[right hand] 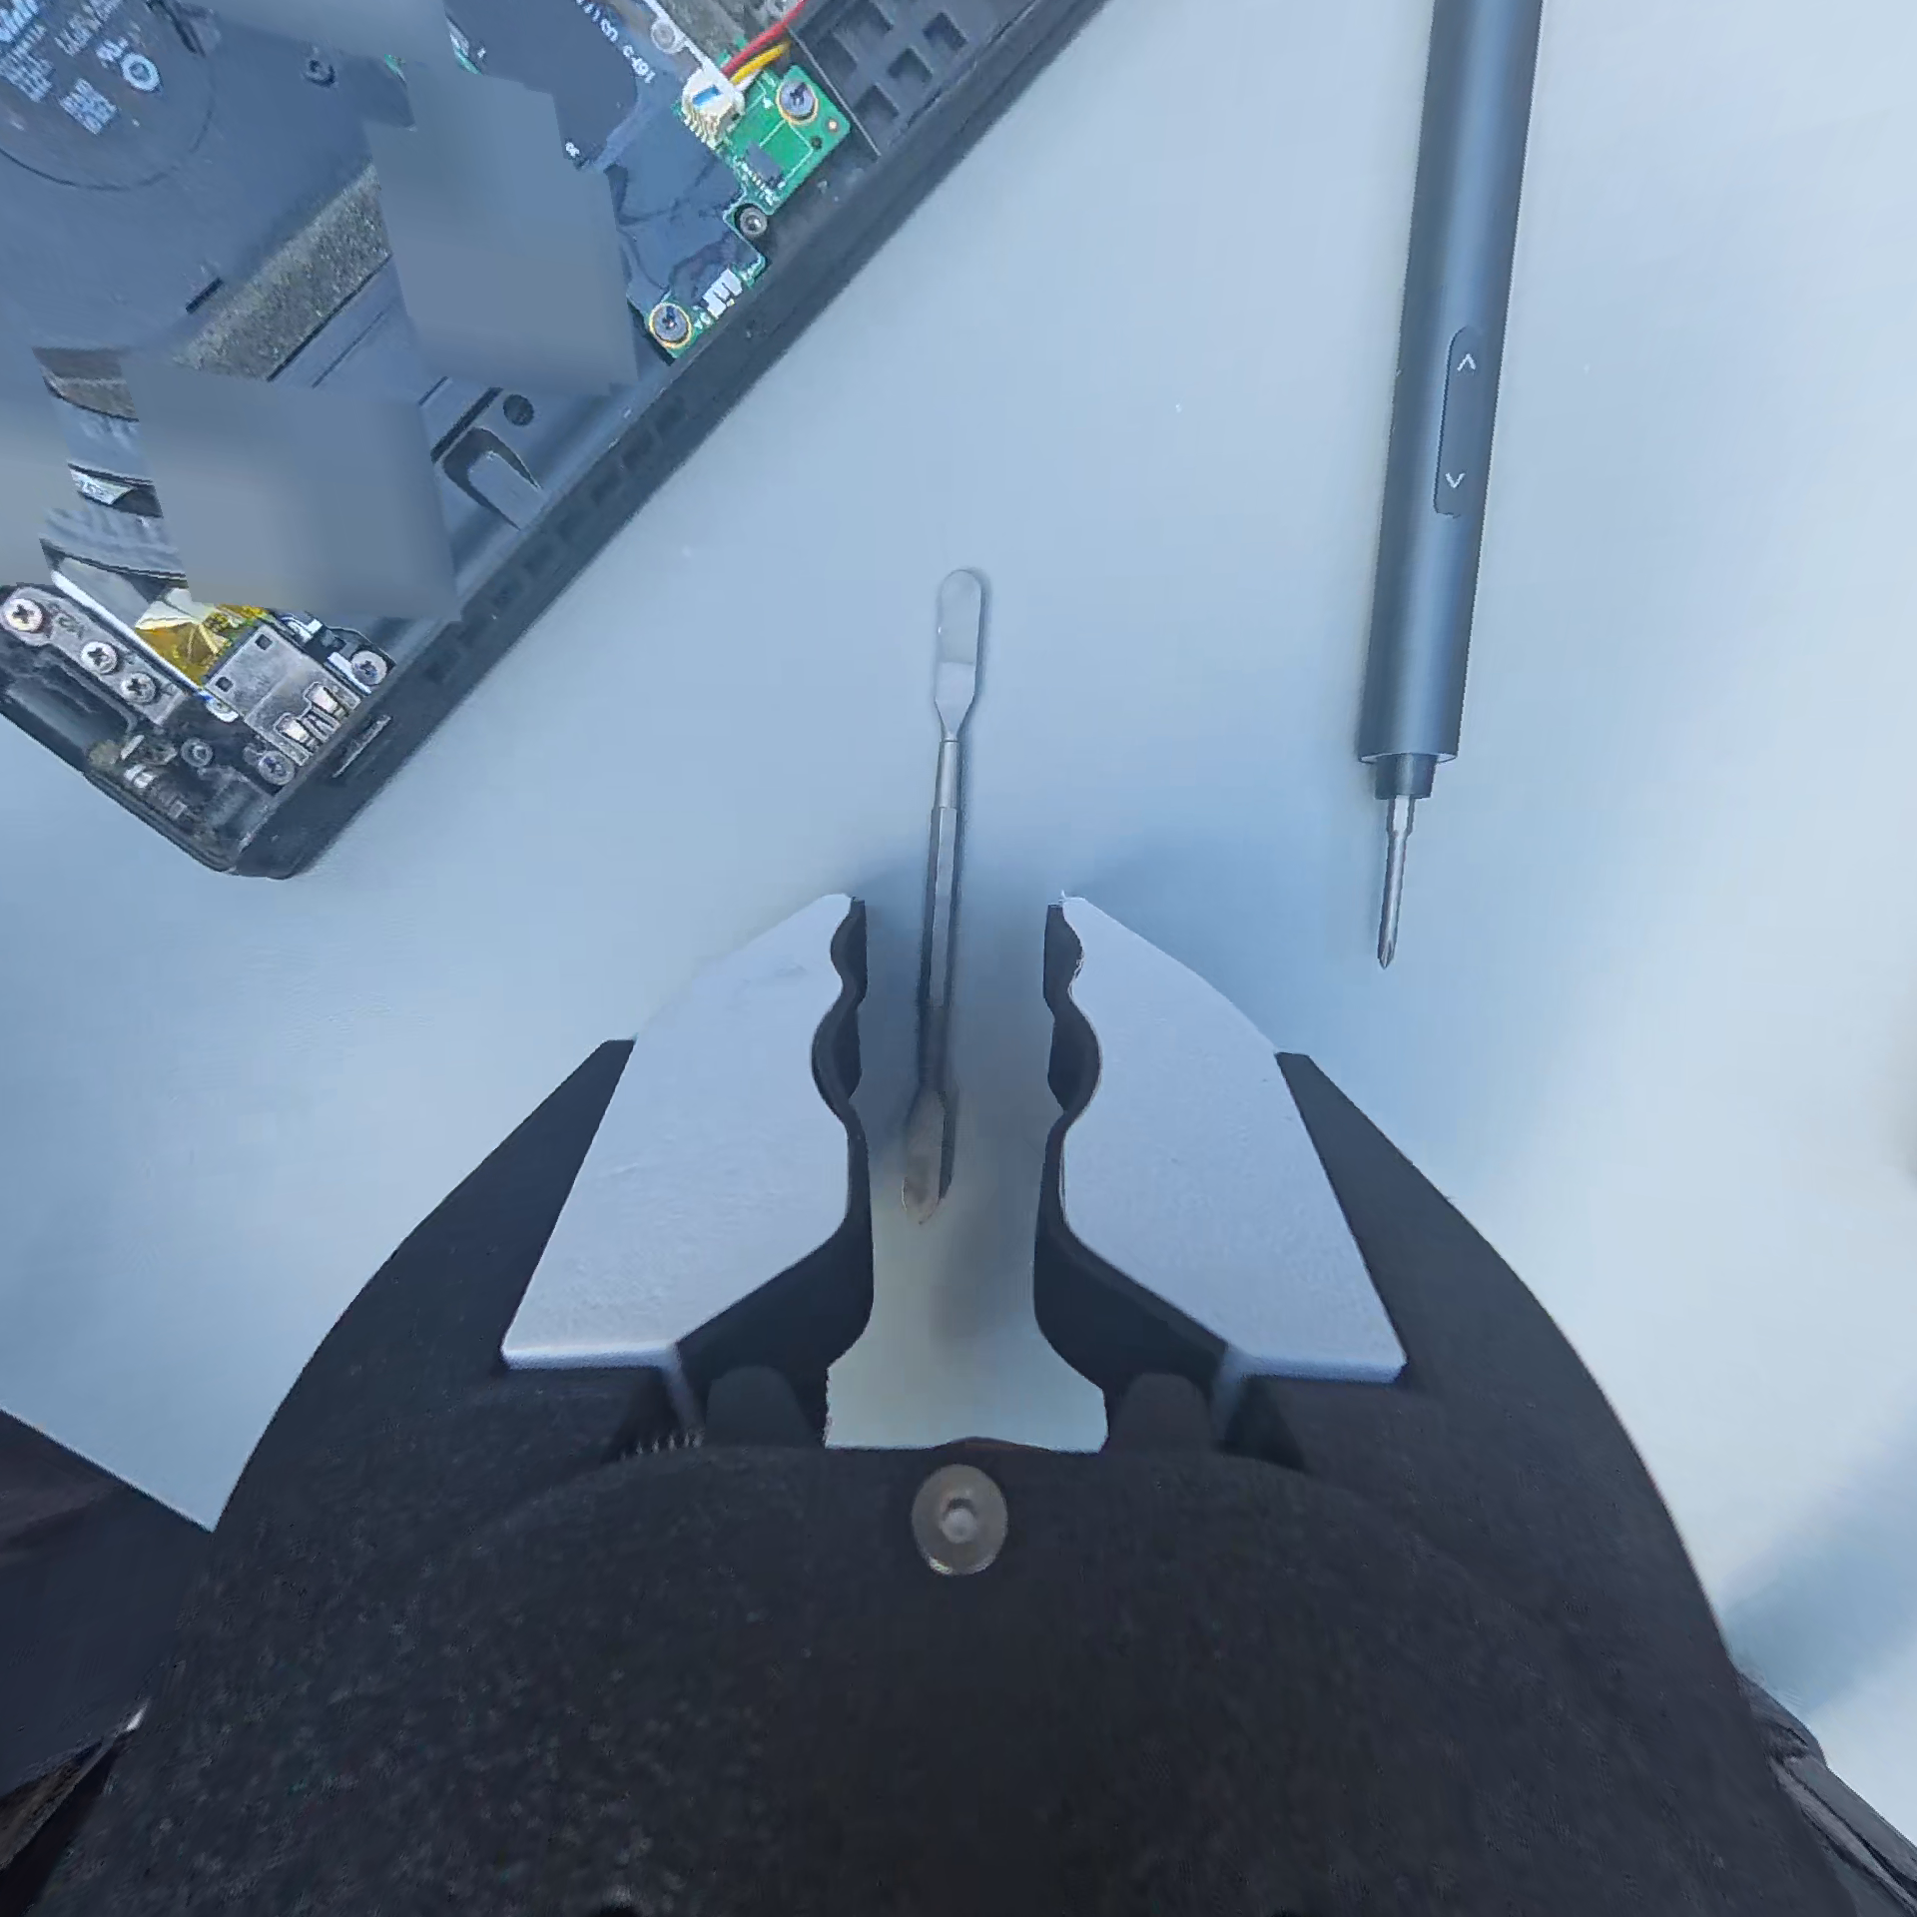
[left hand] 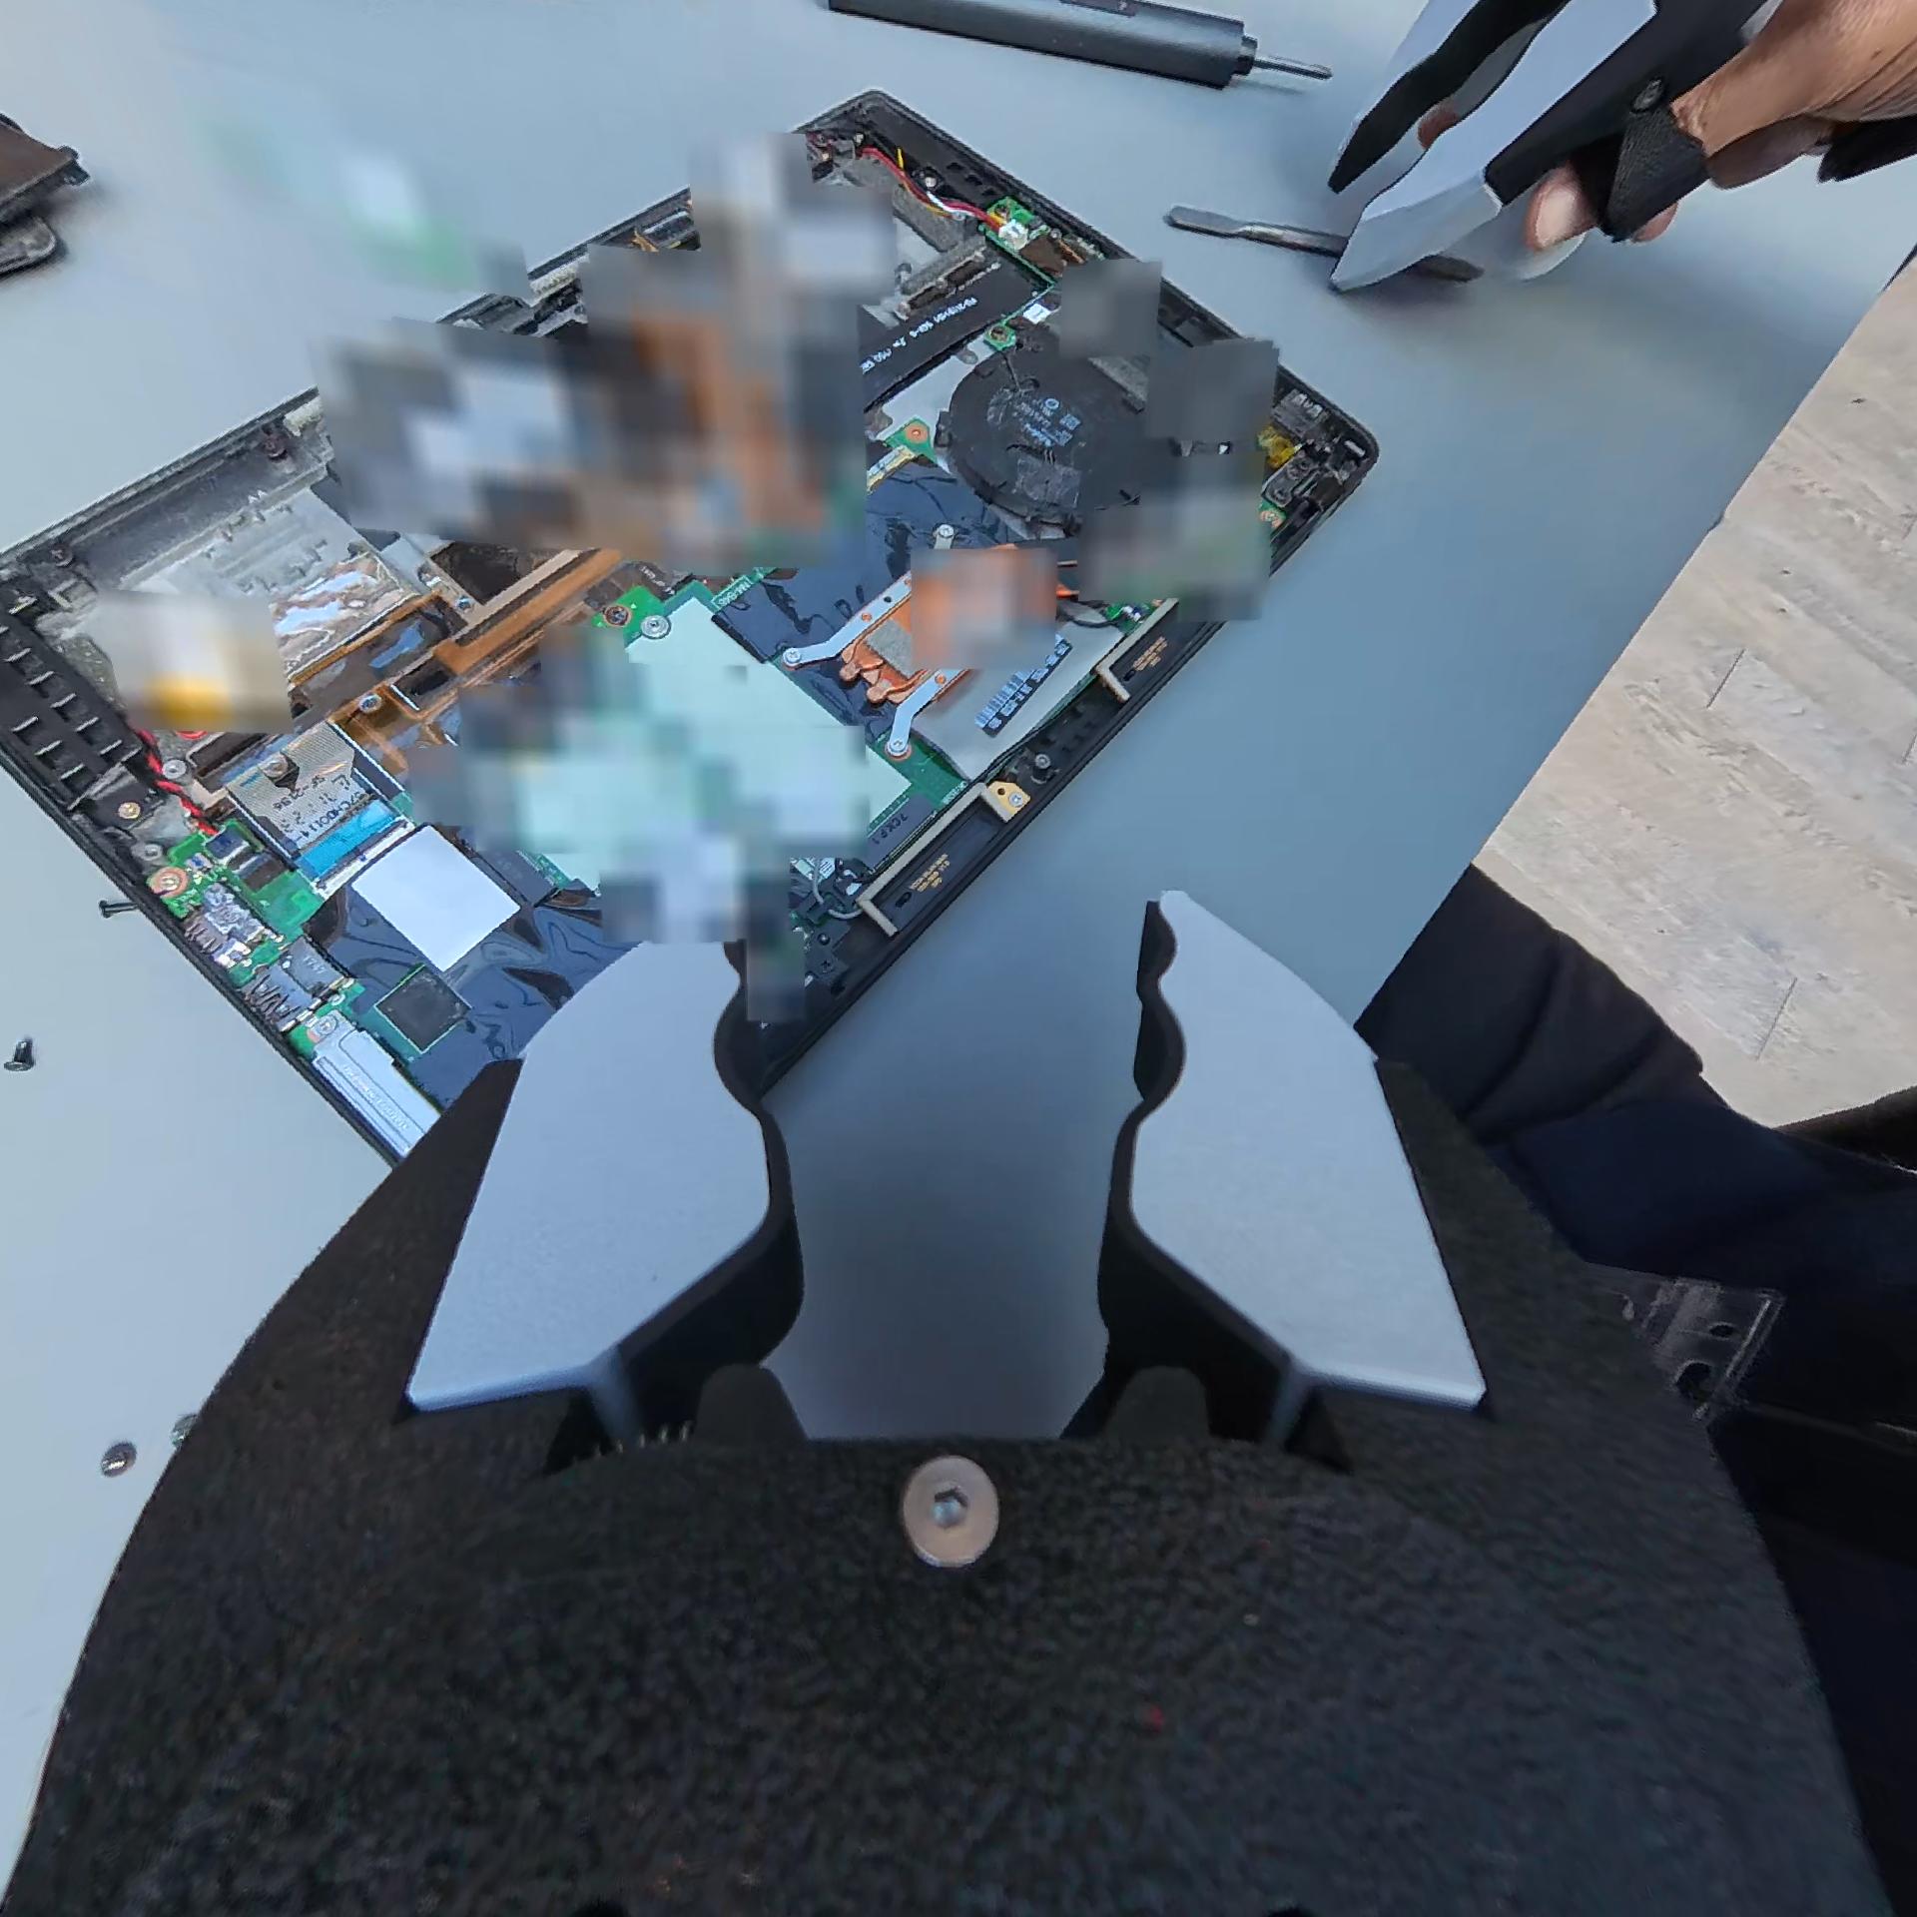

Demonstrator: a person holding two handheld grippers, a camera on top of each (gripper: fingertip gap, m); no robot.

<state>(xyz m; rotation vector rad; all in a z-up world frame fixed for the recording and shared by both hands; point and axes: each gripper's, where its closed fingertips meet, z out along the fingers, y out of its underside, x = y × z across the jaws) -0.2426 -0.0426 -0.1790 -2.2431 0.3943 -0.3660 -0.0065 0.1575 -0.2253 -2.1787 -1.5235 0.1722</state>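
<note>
Metal spatula [right hand: 946, 892] lies between the spread right gripper [right hand: 954, 913].

Arrow signs on screwdriver [right hand: 1426, 415]

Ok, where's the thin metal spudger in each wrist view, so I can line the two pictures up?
Left wrist view: metal spudger lies far upper right on the table, partly hidden under the right gripper.
Right wrist view: spudger lies centre, running lengthwise between the open fingers of the right gripper, near end between them.
Shared landmark: the grey electric screwdriver, beside the spudger in both.
</note>
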